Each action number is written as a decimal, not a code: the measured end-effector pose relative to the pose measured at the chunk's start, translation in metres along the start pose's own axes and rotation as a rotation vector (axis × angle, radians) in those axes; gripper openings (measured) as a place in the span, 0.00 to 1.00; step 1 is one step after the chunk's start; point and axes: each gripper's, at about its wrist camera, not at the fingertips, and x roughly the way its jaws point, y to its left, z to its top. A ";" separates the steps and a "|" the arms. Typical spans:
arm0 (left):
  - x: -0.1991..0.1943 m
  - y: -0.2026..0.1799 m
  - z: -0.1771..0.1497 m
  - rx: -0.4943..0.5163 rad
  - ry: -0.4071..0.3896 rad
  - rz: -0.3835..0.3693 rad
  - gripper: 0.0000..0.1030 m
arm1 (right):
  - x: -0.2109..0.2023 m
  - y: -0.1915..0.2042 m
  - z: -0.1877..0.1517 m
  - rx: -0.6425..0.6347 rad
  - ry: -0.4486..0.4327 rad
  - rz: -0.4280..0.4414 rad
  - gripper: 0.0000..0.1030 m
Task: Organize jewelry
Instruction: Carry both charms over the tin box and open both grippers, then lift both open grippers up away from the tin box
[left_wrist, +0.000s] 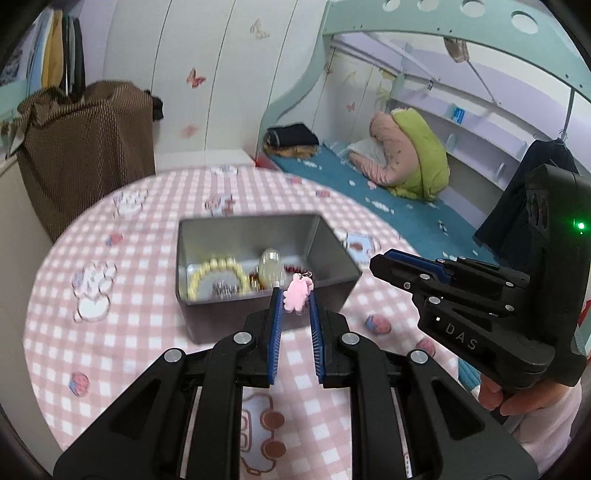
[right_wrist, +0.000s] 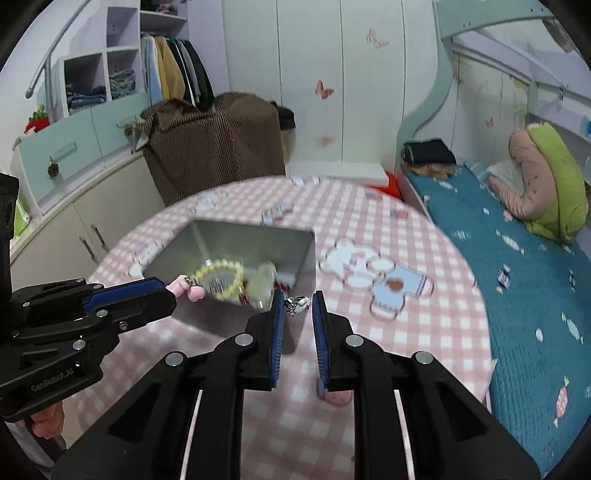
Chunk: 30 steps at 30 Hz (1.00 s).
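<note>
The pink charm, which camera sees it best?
The left wrist view. There the pink charm sits in the middle, facing the camera, pinched between the left tongs in front of the tin. The right wrist view shows it only from the side, poking out of those tongs, partly hidden and blurry.

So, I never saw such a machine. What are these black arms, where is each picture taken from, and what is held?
There is no robot. A person holds a two-finger black tool in each hand, and a camera on each looks along its fingers. In the left view, the left tool grips a pink bear-shaped charm. In the right view, the right tool holds a small silver and white charm. Both hover near an open grey metal box on the pink checked tablecloth; inside lies a pale yellow bead bracelet.
</note>
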 end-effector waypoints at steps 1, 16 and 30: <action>-0.003 0.000 0.004 0.003 -0.014 0.004 0.14 | -0.001 0.001 0.003 -0.004 -0.010 0.005 0.14; 0.015 0.027 0.031 -0.013 -0.025 0.091 0.33 | 0.017 0.014 0.024 -0.040 -0.033 0.045 0.59; -0.047 0.005 0.047 0.027 -0.188 0.275 0.86 | -0.072 0.009 0.045 -0.012 -0.278 -0.110 0.88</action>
